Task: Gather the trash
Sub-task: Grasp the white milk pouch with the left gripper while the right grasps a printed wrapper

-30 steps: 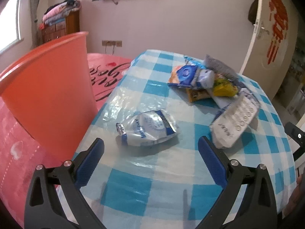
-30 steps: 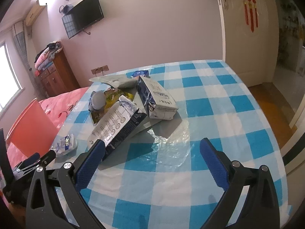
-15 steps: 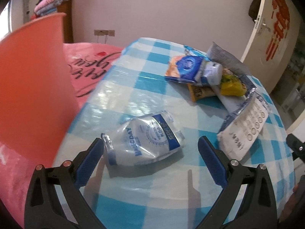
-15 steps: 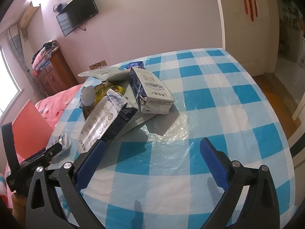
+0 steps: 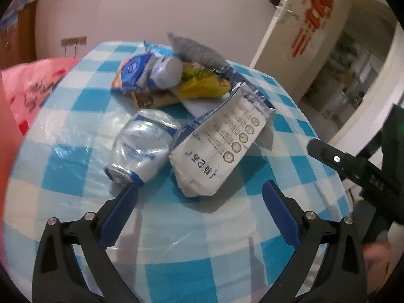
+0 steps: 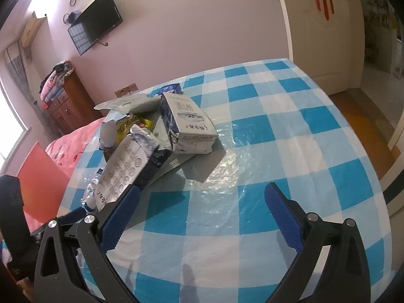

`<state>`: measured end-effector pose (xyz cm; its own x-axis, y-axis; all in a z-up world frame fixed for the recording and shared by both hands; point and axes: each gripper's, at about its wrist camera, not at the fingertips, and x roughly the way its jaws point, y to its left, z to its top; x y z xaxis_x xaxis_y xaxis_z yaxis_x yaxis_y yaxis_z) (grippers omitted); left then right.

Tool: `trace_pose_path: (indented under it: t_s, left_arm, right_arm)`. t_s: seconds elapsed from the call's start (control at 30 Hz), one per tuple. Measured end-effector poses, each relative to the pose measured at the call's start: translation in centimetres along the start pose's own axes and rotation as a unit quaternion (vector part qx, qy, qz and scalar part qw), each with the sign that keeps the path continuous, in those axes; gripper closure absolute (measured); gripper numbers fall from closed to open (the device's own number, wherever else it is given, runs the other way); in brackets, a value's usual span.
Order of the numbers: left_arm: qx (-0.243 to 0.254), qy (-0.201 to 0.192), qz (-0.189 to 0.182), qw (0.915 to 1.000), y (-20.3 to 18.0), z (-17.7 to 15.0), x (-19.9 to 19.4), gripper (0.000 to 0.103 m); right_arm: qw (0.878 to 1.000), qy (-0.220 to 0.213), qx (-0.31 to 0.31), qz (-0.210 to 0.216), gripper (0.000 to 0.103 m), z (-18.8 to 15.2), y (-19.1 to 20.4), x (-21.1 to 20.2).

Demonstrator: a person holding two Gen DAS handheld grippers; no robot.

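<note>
Lying on desk: crumpled silver-and-blue pouch (image 5: 142, 149), on its side, foil end nearest the camera, just beside a white carton.
Pouch surface: shiny, creased, blue band at each end; print blurred, unreadable.
White carton (image 5: 222, 144): flattened milk-type box, torn top, rows of round icons and printed characters, leaning against the heap behind it.
Heap behind: blue-and-orange wrapper (image 5: 131, 74), small white bottle (image 5: 168, 72), yellow packet (image 5: 204, 87), grey bag (image 5: 197, 50), piled together on the far half of the desk.
Second carton (image 6: 188, 123): white and dark blue, resting atop a grey sheet, seen in right wrist view.
Desk (image 5: 75, 116): round, blue-and-white check cloth under clear plastic film.
Left claw (image 5: 200, 193): spread wide, empty; left fingertip (image 5: 128, 194) touching or all but touching the pouch's foil end.
Right claw (image 6: 202, 198): spread wide, gripping nothing, above bare cloth; left pad close before the white carton.
Beside desk: orange bin (image 6: 38, 171), pink bedcover (image 5: 32, 80).
</note>
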<state>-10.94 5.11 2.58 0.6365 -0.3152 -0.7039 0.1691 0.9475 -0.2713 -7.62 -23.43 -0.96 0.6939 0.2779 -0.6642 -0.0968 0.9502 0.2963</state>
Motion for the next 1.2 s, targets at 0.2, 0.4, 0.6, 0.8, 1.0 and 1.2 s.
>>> trace_pose_path:
  t_s: [0.2,0.4,0.6,0.8,1.0,1.2]
  left_arm:
    - [0.014,-0.015,0.057,0.9982,2.2,1.6,-1.9,0.004]
    - [0.074,0.013,0.107,0.9914,3.5,2.9,-0.2,0.004]
    - [0.113,0.024,0.116,0.9866,3.5,3.6,1.6,0.004]
    - [0.123,0.034,0.107,0.9861,3.5,4.2,3.2,0.008]
    - [0.088,0.046,0.088,0.9911,3.9,4.6,4.3,0.03]
    - [0.088,0.045,0.101,0.99,3.1,4.3,4.9,0.038]
  right_arm:
    - [0.999,0.022,0.007,0.038,0.005,-0.2,0.9,0.7]
    - [0.993,0.049,0.021,0.106,0.005,-0.2,2.6,1.8]
    - [0.986,0.071,0.039,0.146,0.005,0.2,4.2,3.0]
    - [0.981,0.082,0.049,0.168,0.005,0.9,5.5,4.0]
    - [0.983,0.081,0.052,0.158,0.013,1.6,5.8,4.8]
    - [0.984,0.084,0.055,0.144,0.027,1.8,5.1,5.9]
